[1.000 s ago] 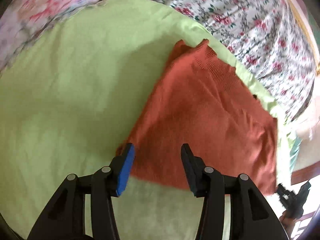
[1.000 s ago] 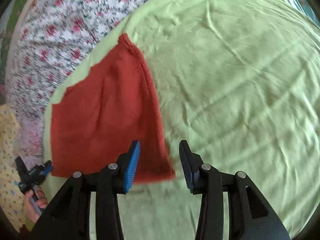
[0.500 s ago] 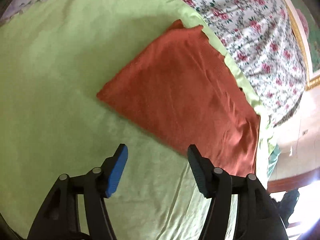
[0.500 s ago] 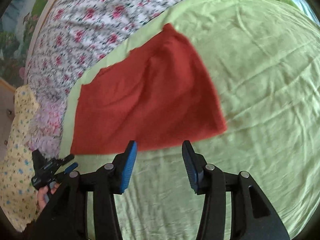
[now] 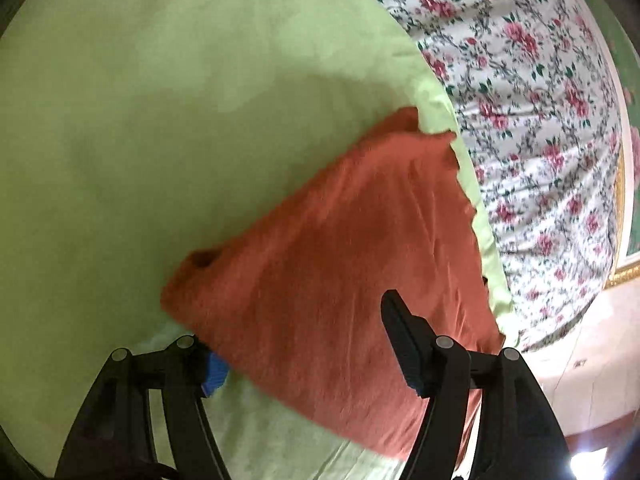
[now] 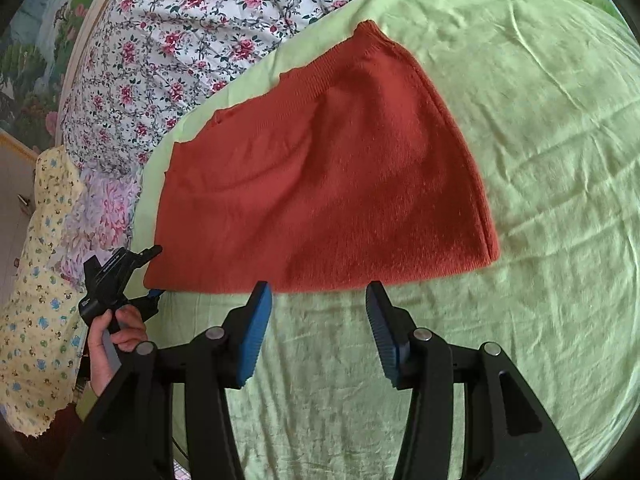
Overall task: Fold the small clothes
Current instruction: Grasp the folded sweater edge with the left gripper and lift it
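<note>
A bed carried a flowered quilt (image 6: pixel 192 28) with a light green sheet (image 6: pixel 540 140) spread over it. The folded rust-red knit garment (image 6: pixel 328 184) lay flat on the sheet, just ahead of the right claw (image 6: pixel 318 334), whose blue-padded fingers stood apart above bare sheet, touching nothing. The left claw (image 5: pixel 304 340) was spread wide at the garment's near corner, one finger above the cloth and the other beneath its edge. The left hand (image 6: pixel 116 336) gripped its handle.
</note>
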Tool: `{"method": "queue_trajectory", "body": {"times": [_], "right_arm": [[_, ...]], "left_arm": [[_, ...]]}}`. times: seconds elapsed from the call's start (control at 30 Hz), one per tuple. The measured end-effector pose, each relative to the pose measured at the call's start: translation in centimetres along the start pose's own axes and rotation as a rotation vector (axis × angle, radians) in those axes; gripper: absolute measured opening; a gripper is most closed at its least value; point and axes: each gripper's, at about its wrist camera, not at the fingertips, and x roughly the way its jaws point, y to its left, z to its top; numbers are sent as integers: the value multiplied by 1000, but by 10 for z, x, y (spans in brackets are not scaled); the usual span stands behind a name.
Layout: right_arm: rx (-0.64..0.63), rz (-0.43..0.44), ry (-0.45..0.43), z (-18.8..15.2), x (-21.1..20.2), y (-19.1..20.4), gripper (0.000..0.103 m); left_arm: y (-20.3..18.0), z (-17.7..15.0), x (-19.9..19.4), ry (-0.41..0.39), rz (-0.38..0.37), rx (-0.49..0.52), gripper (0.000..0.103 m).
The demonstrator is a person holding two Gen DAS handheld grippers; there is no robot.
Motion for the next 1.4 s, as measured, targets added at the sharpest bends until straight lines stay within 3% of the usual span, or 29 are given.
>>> {"method": "queue_trajectory", "body": {"times": [0.1,0.17,0.27,0.33,0.43,0.6,0.7,0.83,1.0,1.2,1.33,1.4], "right_arm": [[7,4,2,4,3,-1,50],[6,8,7,7,6,0,50],[7,14,2,10,7,1,50],[6,17,-7,13,5,2,50],[15,20,-24,19,0,-1,50],[48,27,-63,30,-14,-15,50],[74,24,-96,41,-22,-27,50],[119,43,-129,57,-31,-45,50],[162,84,-91,77,-14,-60,50],[183,220,6,103,31,-48,51],[141,303,81,127,67,-20,63],[122,310,104,136,83,-11,64]], "left_arm": [[-9,-1,4,-34,21,19,62],[-18,-2,11,-26,39,64,37],[-32,-2,14,-17,53,122,18],[-44,-4,10,-36,66,178,12],[-73,-11,1,-70,59,285,10],[-138,-40,-11,-89,-28,448,10],[-180,-73,-8,-60,-85,576,10],[-215,-123,19,49,-151,691,10],[-217,-179,77,187,-62,811,10],[-216,-185,77,173,-46,850,10],[-218,-189,71,156,-30,893,10],[-219,-189,67,148,-22,906,10]]}}
